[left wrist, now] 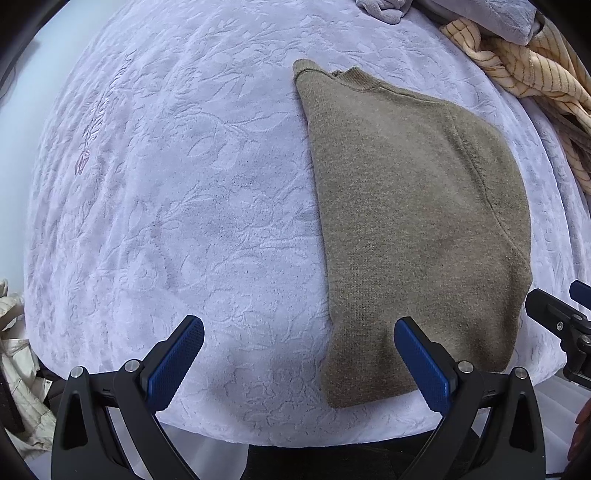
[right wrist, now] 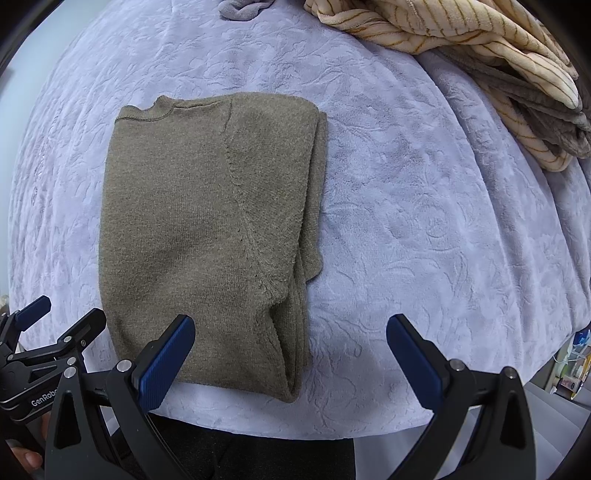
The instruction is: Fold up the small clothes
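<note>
An olive-brown knitted sweater [left wrist: 413, 206] lies flat on the pale lilac bedspread [left wrist: 177, 192], folded lengthwise into a long strip with its collar at the far end. My left gripper [left wrist: 299, 354] is open above the sweater's near left corner, and its right pad [left wrist: 421, 362] is over the hem. In the right wrist view the sweater [right wrist: 199, 221] fills the left half. My right gripper [right wrist: 290, 350] is open above its near right corner, where the folded layers stack. Neither gripper holds cloth.
A cream striped garment [right wrist: 461, 37] and a grey-brown one [right wrist: 546, 122] are piled at the far right of the bed. A grey cloth [right wrist: 240, 9] lies at the far edge. The bedspread's near edge [right wrist: 332, 424] runs just under the grippers. Crumpled white fabric [left wrist: 18, 369] hangs at the left.
</note>
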Demonstrator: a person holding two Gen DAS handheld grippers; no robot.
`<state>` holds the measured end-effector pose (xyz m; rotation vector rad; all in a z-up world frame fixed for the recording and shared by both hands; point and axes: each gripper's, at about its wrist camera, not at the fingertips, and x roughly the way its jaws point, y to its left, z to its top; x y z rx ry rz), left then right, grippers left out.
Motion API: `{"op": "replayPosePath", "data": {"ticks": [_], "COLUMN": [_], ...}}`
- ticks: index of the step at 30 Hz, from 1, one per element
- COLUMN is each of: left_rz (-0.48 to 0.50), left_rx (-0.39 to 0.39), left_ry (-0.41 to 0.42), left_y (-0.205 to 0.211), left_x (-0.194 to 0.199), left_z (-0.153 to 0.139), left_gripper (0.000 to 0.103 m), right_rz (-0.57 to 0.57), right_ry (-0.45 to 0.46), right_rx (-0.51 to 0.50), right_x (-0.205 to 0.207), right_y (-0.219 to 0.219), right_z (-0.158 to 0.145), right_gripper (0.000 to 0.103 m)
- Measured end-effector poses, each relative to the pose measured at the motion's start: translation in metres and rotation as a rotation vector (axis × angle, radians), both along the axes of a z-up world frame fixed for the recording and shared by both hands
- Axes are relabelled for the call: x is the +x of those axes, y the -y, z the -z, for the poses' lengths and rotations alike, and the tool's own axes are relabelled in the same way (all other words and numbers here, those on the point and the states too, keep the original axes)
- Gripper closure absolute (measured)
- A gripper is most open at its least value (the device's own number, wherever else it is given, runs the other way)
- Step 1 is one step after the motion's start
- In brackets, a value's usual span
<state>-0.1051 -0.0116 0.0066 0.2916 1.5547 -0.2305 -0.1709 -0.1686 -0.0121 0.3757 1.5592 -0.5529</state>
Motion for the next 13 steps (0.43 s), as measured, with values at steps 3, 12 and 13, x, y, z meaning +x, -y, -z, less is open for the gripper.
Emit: {"op": "replayPosePath", "data": {"ticks": [3, 12, 13], "left_rz": [-0.002, -0.018, -0.012], "left_rx": [-0.006, -0.048, -0.046], "left_ry": [-0.006, -0.003, -0.001], "left_y": [-0.0013, -0.0044, -0.0039], "left_x": [0.0011, 0.0033, 0.0032], "left_z": [0.0013, 0.0015, 0.0011], "left_gripper": [0.000, 0.000, 0.000], "right_rz": [0.001, 0.002, 0.004], "right_ry": [-0.002, -0.008, -0.008], "right_rx": [-0.001, -0.003, -0.002], "right_x": [0.0000, -0.0010, -0.0017], "right_y": [0.0006, 0.0030, 0.0032], "right_z": [0.0008, 0.0036, 0.0040], "right_gripper": [0.000, 0.000, 0.000]}}
